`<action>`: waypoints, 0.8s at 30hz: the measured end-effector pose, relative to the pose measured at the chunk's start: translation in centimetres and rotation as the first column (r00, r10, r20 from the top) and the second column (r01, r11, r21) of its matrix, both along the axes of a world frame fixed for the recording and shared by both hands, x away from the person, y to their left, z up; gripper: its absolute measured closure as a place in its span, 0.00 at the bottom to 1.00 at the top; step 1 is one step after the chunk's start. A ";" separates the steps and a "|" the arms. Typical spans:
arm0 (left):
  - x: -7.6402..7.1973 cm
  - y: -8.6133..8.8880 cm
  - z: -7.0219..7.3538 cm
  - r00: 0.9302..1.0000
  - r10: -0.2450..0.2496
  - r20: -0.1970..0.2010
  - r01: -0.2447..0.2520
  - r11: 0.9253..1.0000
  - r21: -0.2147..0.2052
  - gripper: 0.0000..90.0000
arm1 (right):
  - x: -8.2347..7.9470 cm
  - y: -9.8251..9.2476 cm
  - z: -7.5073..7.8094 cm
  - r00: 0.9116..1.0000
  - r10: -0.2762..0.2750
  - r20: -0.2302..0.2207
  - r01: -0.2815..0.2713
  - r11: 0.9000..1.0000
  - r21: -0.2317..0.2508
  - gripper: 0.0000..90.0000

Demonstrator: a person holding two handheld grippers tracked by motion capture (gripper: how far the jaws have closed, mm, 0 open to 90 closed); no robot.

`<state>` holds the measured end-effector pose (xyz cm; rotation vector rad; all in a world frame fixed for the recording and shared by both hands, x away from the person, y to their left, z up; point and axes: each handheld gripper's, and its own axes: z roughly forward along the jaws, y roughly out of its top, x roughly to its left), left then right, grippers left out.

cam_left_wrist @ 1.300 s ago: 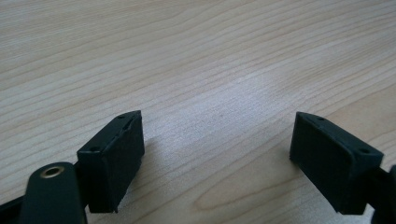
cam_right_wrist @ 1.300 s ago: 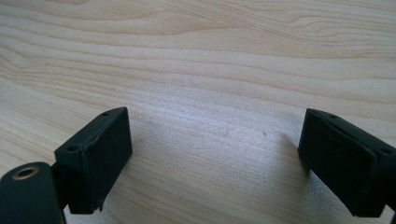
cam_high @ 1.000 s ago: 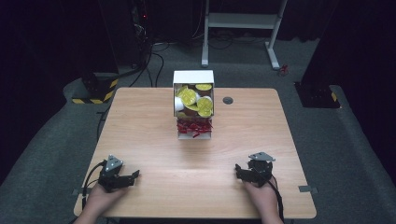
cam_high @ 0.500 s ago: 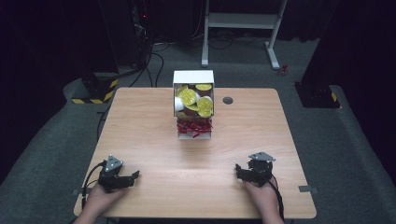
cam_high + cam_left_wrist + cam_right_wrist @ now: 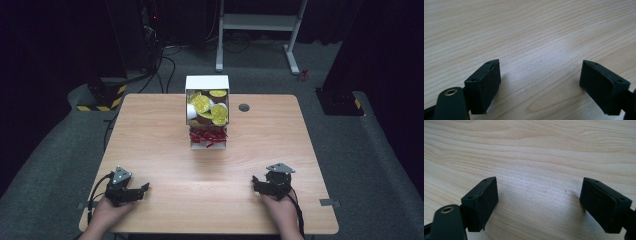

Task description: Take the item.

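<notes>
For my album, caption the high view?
Two open grippers, left and right, rest before a white box of yellow discs.

- A lab or test room, set up for recording rather than for living or office work.
- One plain wooden table [image 5: 150, 150] stands alone on grey carpet [image 5: 45, 165], lit from above while the surroundings are dark.
- Black cables [image 5: 167, 70] run across the floor behind the table toward dark equipment [image 5: 150, 20] with a small red light.
- A block with yellow-black hazard stripes [image 5: 102, 97] sits at the table's far left corner.
- The white metal frame [image 5: 257, 25] of another stand or desk is at the back.
- Tape tabs [image 5: 330, 202] mark the table's near edges.
</notes>
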<state>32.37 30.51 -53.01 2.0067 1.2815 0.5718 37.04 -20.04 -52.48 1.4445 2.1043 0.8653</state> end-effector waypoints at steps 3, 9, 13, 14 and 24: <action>0.0 0.0 0.0 1.000 0.000 0.000 0.000 1.000 0.001 0.19 | 0.0 0.0 0.0 1.000 0.000 0.000 0.000 1.000 0.000 0.17; 0.0 0.0 0.0 1.000 -0.002 0.000 0.002 1.000 0.003 0.19 | -0.1 -0.1 0.1 1.000 0.013 0.012 -0.013 1.000 -0.001 0.22; 0.0 0.0 0.0 1.000 -0.003 0.000 0.003 1.000 0.003 0.19 | -0.3 -0.2 0.7 1.000 0.013 0.025 -0.014 1.000 0.024 0.24; 0.0 0.0 0.0 1.000 -0.003 0.000 0.003 1.000 0.003 0.19 | -0.4 -0.2 0.9 0.999 0.019 0.034 -0.019 1.000 0.017 0.24; 0.0 0.0 0.0 1.000 -0.004 -0.001 0.004 1.000 0.003 0.19 | -1.0 0.5 2.2 0.996 0.033 0.087 -0.036 0.999 0.031 0.30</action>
